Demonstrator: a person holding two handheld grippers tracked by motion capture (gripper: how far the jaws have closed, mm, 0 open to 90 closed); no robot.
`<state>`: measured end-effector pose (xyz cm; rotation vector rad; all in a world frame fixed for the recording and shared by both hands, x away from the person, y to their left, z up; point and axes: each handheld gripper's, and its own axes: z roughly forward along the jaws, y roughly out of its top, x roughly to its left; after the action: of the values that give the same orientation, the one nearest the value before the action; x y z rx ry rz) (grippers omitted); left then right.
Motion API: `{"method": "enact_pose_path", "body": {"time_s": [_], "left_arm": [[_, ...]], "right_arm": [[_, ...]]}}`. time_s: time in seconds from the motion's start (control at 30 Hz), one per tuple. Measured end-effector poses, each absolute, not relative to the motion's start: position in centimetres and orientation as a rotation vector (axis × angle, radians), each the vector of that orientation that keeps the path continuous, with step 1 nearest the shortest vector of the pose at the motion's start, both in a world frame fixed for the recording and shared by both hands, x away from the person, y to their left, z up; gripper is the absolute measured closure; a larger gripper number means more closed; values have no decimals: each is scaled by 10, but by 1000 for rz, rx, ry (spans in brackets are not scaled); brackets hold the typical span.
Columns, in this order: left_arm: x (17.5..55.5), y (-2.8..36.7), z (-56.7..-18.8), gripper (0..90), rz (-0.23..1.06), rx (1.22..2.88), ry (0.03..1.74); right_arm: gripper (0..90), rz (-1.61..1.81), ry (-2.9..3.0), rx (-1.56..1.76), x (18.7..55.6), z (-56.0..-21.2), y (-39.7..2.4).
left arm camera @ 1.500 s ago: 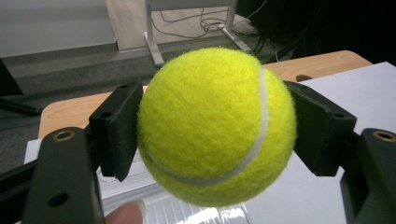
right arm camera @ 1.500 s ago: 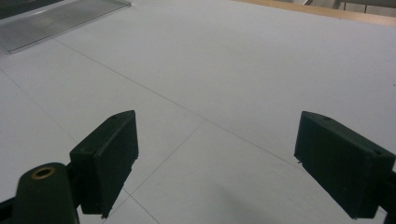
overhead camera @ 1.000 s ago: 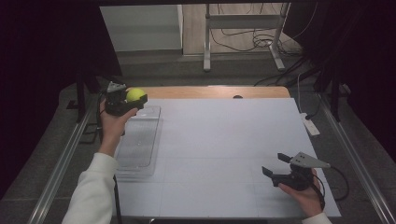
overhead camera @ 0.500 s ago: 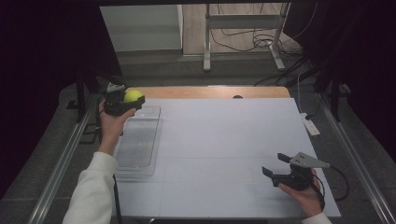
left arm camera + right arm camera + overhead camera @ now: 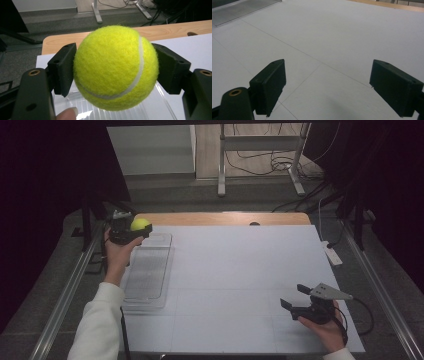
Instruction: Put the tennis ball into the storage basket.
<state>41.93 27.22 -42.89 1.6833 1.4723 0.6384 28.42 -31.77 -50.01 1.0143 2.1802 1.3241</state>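
Risk lies in the grip. High view: left gripper (image 5: 131,231) holds tennis ball (image 5: 140,224) above the far end of clear tray (image 5: 148,275); right gripper (image 5: 306,306) rests well apart. Left gripper view: jaws pinch the ball's widest part; the fuzzy round surface could roll free if pressure eases. Right gripper view: jaws spread, empty, over white table (image 5: 342,40).

Yellow tennis ball (image 5: 115,67) clamped, seemingly above clear tray (image 5: 148,272)

A fuzzy felt tennis ball (image 5: 115,67), a clear glossy ribbed plastic tray (image 5: 147,272), a matt white table (image 5: 240,270) with a wooden edge.
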Motion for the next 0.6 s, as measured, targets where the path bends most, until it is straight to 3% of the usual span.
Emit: {"method": "enact_pose_path", "body": {"time_s": [0.6], "left_arm": [[423,279,-439,268,621,1702,1520]], "right_arm": [[140,1325,2180,1015,284,-500,-318]]}}
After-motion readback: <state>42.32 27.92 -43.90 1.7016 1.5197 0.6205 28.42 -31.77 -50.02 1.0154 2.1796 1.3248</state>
